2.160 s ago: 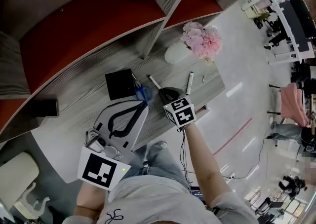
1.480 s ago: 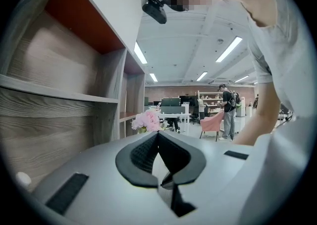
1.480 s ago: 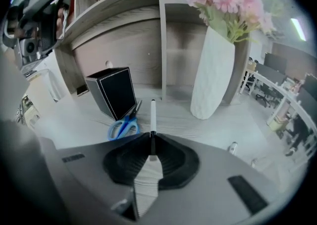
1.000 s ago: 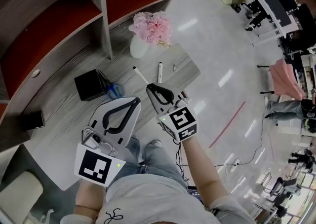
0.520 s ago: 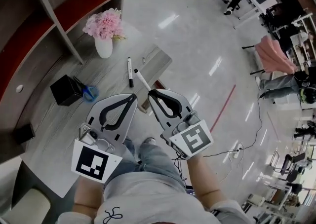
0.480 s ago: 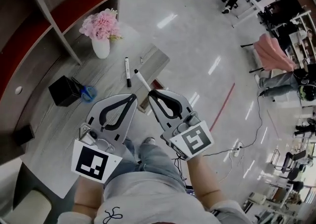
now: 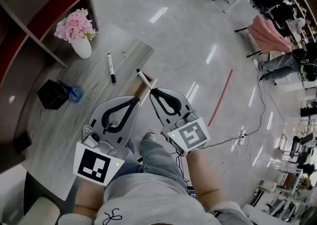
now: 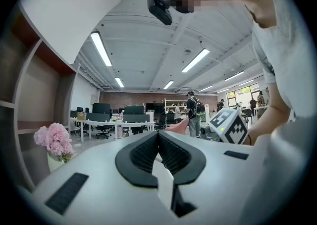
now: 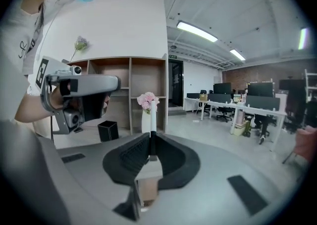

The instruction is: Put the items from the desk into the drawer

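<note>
So, right gripper (image 7: 151, 90): jaws pinched tight on a white marker pen (image 7: 144, 79), which sticks out past the tips towards the near corner of the desk (image 7: 59, 125)
Same grip, seen from the right gripper view: the right gripper (image 9: 152, 137) has the pen (image 9: 152, 122) standing straight up between its black ribbed pads, dark low down and white above
Where the held pen is: in the air at the desk's front edge, clear of the top, just beside the left gripper's tips
Left gripper (image 7: 135, 99): jaws drawn together with nothing between them, hanging over the front edge of the desk, close by the right one
Left gripper view: the left gripper (image 8: 158, 132) shows its tips meeting, with only a narrow slit lower down between the pads; the right gripper's marker cube (image 8: 229, 126) shows to one side
Second pen (image 7: 112, 68): white with dark ends, lying flat on the grey wood-grain top, well apart from both grippers
Vase (image 7: 82, 48): white, upright at the far end of the desk, filled with pink flowers (image 7: 73, 25)
Black box (image 7: 49, 94): sits further along the desk, with blue-handled scissors (image 7: 75, 94) touching its side
Shelf unit (image 7: 29, 1): wooden with red backs, rising behind the desk
Person: jeans (image 7: 156, 154) visible below the two grippers
</note>
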Tool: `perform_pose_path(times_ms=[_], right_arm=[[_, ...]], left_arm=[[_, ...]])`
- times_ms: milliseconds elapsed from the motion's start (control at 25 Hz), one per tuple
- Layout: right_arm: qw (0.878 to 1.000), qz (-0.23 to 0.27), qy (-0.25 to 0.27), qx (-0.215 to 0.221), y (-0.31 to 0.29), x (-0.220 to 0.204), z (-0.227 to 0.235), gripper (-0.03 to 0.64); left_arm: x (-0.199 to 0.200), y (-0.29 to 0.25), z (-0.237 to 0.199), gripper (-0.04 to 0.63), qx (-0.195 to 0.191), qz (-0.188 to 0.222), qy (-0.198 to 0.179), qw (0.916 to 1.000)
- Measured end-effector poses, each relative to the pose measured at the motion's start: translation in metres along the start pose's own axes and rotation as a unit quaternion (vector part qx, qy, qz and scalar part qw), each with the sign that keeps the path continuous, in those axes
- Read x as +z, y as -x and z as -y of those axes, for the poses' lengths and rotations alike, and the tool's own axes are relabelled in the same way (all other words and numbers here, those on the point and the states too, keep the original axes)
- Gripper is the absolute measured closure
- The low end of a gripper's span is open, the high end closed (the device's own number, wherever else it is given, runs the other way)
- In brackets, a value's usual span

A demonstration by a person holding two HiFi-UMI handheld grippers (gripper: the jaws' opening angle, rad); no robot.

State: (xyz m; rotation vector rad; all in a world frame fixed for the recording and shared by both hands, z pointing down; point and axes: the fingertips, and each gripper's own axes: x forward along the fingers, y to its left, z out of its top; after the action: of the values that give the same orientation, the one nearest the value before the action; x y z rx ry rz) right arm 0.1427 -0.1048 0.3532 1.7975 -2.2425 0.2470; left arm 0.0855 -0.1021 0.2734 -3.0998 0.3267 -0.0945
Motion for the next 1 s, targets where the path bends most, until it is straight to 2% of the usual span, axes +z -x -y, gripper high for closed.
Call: perform_pose_path(times_ms=[200, 480, 1000], right_arm=[[0.998, -0.040, -0.038, -0.022, -0.006, -0.050, 0.020, 0.565], [0.993, -0.095, -0.063, -0.040, -0.030, -0.114, 0.028, 0.565], [0.973, -0.182, -0.121, -0.067, -0.076, -0.224, 0.027, 0.565]], left_arm=[[-0.010, -0.006, 0.011, 0.586, -0.011, -0.018, -0.002, 0.9998], [-0.026, -0.013, 0.012, 0.586, -0.026, -0.031, 0.002, 0.9992], [-0.054, -0.026, -0.001, 0.585, -0.071, -0.021, -0.003, 0.9973]])
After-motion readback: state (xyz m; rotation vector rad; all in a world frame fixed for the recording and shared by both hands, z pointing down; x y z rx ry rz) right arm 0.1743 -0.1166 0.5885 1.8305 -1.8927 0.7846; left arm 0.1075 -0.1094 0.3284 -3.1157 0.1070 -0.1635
